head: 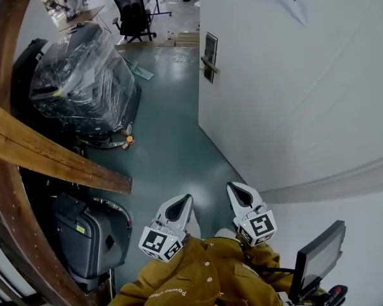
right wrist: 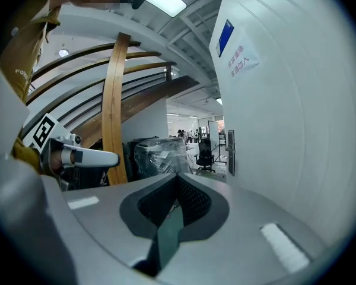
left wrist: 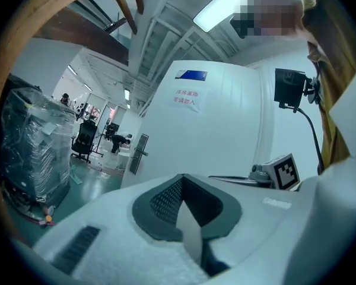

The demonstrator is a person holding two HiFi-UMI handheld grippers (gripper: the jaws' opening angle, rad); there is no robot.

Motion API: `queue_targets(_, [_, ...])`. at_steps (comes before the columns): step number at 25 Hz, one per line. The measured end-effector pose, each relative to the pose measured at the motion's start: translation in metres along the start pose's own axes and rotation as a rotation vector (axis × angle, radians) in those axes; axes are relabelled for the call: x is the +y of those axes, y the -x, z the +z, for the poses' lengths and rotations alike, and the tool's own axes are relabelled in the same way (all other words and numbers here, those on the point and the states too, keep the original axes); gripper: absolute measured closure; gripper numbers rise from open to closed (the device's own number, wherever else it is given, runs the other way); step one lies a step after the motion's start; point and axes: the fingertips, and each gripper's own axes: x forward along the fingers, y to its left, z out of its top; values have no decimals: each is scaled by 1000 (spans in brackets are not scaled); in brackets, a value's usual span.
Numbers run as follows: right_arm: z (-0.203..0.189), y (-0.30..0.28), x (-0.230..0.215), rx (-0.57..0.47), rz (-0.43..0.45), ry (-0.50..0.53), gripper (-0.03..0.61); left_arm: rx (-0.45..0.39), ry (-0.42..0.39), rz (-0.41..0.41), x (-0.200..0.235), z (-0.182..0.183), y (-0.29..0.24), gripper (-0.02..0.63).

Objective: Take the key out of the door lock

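Workshop hall with a green floor (head: 169,145); a white door (head: 293,88) is seen with its lock plate (head: 210,57) at the near edge.

The left gripper (head: 182,201) and right gripper (head: 236,189) are held side by side, well apart from the lock plate, each with its jaws pressed together on nothing. The key cannot be made out at this range; it is presumably seated in the lock plate, below the lever handle (head: 212,67). It is judged small, light, rigid and smooth enough to slip, so it would best be pinched flat across its bow, just off the lock plate, and drawn straight out.
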Motion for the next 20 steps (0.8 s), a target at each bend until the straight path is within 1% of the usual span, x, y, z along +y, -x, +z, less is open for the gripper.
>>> queue_targets(2, [14,-25,-5,-7,-20,2,572,8,-5,-23,23,15,-12,615])
queue_targets(5, [29,-63,-17,-7,-33,24,572,-1,-11,-46,53,38,-35,615])
queue_targets(8, [33,-94,-31,4,-48,13,572,1,-2,-59,77,47,-54,615])
queue_targets(14, [50,-148,-69,2,-53,20,572,-2,14,-37,124,65,-94,615])
queue_targets(17, [60,-175,-97,-23,-43,28,572,-4,6,-23,143,75,-126,615])
queue_targets(20, [71,-199,-129,-17,-27,28,572,-8,5,-18,154,88,-166,615])
